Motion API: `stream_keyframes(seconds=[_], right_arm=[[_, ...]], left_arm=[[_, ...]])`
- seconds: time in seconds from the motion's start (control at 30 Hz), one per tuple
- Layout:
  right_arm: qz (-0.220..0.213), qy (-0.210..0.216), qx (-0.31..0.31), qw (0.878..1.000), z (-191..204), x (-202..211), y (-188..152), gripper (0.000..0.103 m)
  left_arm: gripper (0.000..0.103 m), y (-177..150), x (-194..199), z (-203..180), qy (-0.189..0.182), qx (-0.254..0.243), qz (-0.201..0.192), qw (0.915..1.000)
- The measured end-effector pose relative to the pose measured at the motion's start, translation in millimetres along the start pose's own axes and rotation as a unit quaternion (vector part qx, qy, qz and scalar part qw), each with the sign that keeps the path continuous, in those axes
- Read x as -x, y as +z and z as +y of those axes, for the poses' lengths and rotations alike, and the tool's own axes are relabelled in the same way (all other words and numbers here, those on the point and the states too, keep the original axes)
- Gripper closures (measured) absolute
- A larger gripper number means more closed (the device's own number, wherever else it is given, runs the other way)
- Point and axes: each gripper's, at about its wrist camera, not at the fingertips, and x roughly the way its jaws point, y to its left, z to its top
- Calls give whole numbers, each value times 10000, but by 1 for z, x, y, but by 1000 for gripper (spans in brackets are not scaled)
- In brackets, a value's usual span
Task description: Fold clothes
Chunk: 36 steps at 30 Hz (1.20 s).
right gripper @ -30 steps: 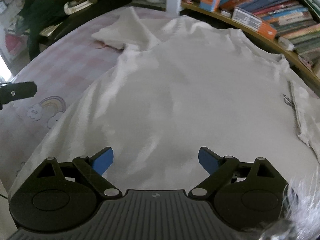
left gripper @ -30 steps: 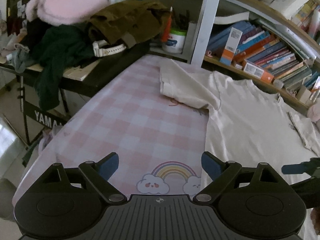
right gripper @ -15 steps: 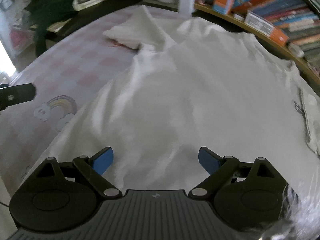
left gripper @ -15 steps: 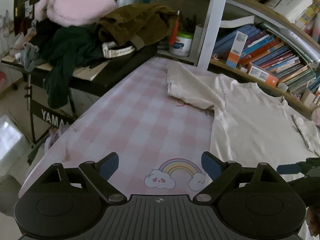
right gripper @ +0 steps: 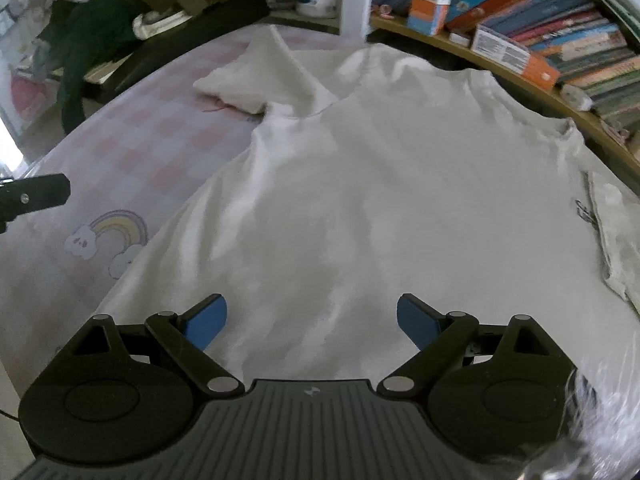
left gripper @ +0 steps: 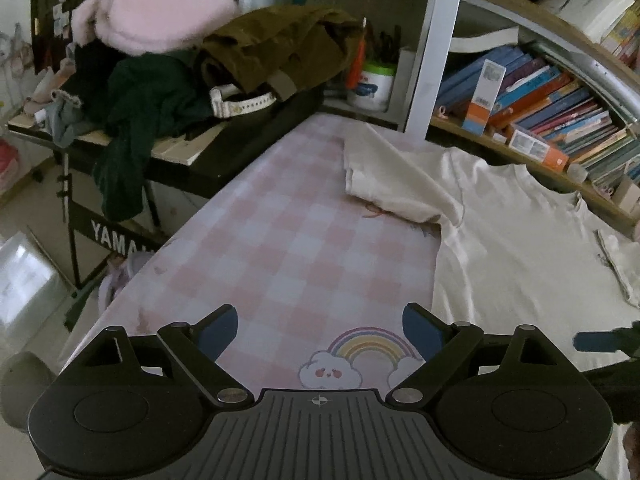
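Note:
A cream T-shirt [right gripper: 380, 184] lies spread flat on a bed with a pink checked sheet [left gripper: 288, 248]. Its left sleeve [left gripper: 384, 176] is folded and bunched toward the far end. My right gripper [right gripper: 312, 322] hangs open over the shirt's near hem, nothing between its blue-tipped fingers. My left gripper [left gripper: 320, 330] is open above the bare sheet, beside a rainbow-and-cloud print [left gripper: 360, 354], just left of the shirt's edge [left gripper: 440, 280]. One finger of the right gripper [left gripper: 600, 340] shows at the right edge of the left wrist view. A left finger [right gripper: 36, 196] shows in the right wrist view.
A keyboard stand [left gripper: 120, 184] piled with dark green, brown and pink clothes [left gripper: 168, 64] stands left of the bed. A curved bookshelf [left gripper: 552, 120] runs along the far side, with a white post [left gripper: 436, 48] and a pen cup [left gripper: 372, 84]. Another pale cloth [right gripper: 616, 232] lies at the right.
Both views have shifted slightly: the shirt and sheet sit a little farther right and lower in frame. Both grippers stay open and the cloth has not moved.

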Motion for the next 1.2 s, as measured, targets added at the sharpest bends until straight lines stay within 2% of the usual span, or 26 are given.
stream_keyframes(seconds=[0.2, 0.43, 0.47, 0.5, 0.57, 0.63, 0.87, 1.03, 1.1, 1.13, 1.2], right_arm=[[-108, -183, -407, 9989, -11, 6, -1, 11], [-695, -400, -900, 9927, -26, 35, -3, 11], [-735, -458, -918, 9920, -29, 40, -6, 11], [-760, -545, -930, 9913, -32, 45, -10, 11], [-771, -751, -1017, 9890, -40, 53, -20, 11], [-718, -940, -1196, 9858, -50, 59, -30, 11], [-622, -1513, -1774, 9704, -80, 76, -54, 11], [-679, -1646, -1860, 9663, -86, 86, -64, 11], [-762, -1609, -1909, 9653, -90, 91, -68, 11], [-803, -1603, -1934, 9646, -92, 94, -70, 11], [-851, -1617, -2000, 9626, -98, 97, -73, 11]], left_arm=[[11, 7, -14, 6, -367, 156, 106, 9991], [15, 25, -50, 11, -591, 602, 212, 9962], [24, 29, -56, 12, -663, 674, 213, 9953], [28, 34, -64, 11, -730, 715, 227, 9945], [49, 42, -80, 7, -780, 727, 291, 9939], [60, 51, -96, 3, -839, 736, 331, 9932], [62, 87, -146, -6, -1004, 970, 217, 9900], [64, 101, -168, -12, -849, 1139, 225, 9896], [79, 104, -171, -12, -636, 1317, 296, 9888], [95, 104, -171, -11, -565, 1477, 350, 9868], [99, 101, -171, -4, -635, 2023, 452, 9762]])
